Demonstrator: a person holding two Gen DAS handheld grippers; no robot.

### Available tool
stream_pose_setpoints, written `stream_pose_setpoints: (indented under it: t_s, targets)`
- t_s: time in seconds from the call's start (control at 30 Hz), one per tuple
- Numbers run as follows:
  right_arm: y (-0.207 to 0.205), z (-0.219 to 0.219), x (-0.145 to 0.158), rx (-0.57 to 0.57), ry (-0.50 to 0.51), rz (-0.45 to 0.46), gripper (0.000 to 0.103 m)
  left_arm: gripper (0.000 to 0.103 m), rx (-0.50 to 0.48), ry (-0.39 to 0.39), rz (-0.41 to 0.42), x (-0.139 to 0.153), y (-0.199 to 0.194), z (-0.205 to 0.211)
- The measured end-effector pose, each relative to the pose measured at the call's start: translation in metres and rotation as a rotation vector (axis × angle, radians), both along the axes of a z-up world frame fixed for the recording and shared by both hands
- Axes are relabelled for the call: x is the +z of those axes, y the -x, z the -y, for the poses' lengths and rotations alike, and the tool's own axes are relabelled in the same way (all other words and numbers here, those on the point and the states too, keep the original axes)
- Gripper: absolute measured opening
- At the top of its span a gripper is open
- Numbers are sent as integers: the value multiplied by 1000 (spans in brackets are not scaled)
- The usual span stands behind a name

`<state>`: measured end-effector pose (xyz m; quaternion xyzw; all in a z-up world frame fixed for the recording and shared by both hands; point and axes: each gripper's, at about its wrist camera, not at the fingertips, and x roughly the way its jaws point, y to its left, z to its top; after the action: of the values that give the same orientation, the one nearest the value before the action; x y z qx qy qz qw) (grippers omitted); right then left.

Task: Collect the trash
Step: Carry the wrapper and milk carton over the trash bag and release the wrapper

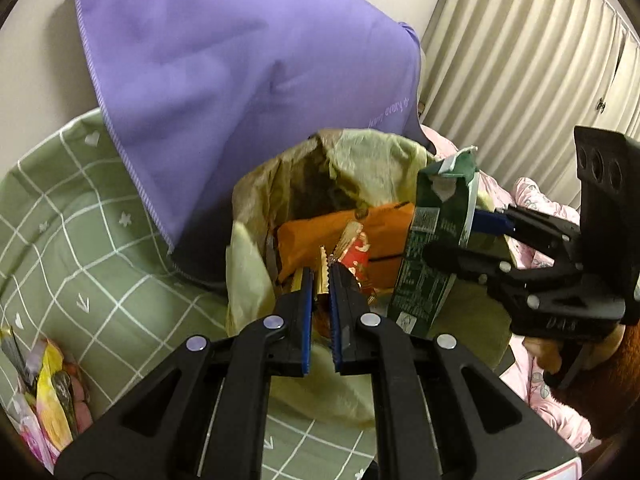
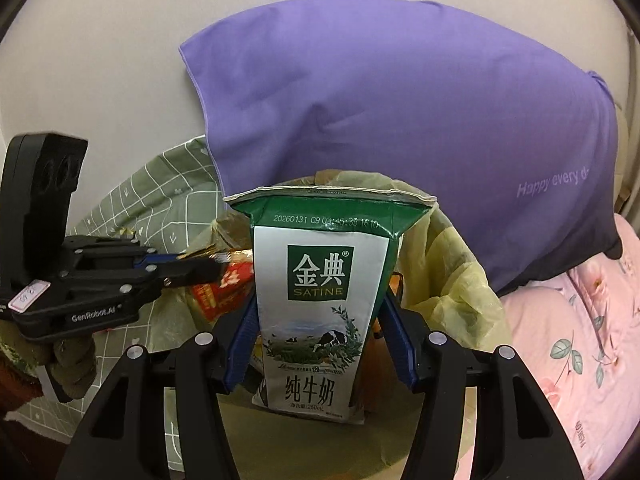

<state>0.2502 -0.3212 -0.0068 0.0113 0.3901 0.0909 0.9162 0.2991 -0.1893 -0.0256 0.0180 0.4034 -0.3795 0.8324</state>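
Right claw (image 2: 320, 320), blue pads (image 2: 245, 332) to either side, gripped a milk carton (image 2: 320, 304) at mid-body; the carton stood upright, long axis vertical, its flattened green top seam uppermost and its printed white face turned toward the right wrist camera. In the left wrist view the same carton (image 1: 434, 248) was seen edge-on, tilted slightly, top up, held by the right claw (image 1: 476, 236) directly above the right side of the bag's mouth. Left claw (image 1: 320, 280), jaws nearly together, pinched a thin gold-edged red wrapper (image 1: 354, 252); the wrapper's long axis ran up and away from the jaws, its serrated end pointing toward the bag's opening. From the right wrist view the left claw (image 2: 224, 266) reached in level from the left, the wrapper (image 2: 228, 284) hanging below its tip beside the carton. Bag (image 1: 256, 264), pale yellow-green plastic, stood open on the bed, with an orange packet (image 1: 316, 240) lying across its inside. Behind it, a purple pillow (image 1: 248, 80) leaned against the wall. Green checked sheet (image 1: 80, 240) lay under and left of the bag; pink floral quilt (image 2: 580, 340) lay to the right. More wrappers (image 1: 48, 392) lay at the sheet's lower left edge.
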Motion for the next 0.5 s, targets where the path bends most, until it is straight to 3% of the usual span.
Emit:
stream_pose_setpoints:
  t_s: [0.17, 0.5]
  targets:
    - [13, 6, -5, -2, 55, -36, 54, 7, 12, 14, -5, -1, 4, -9]
    - [14, 9, -7, -99, 84, -3, 54, 7, 17, 42, -21, 5, -2, -10]
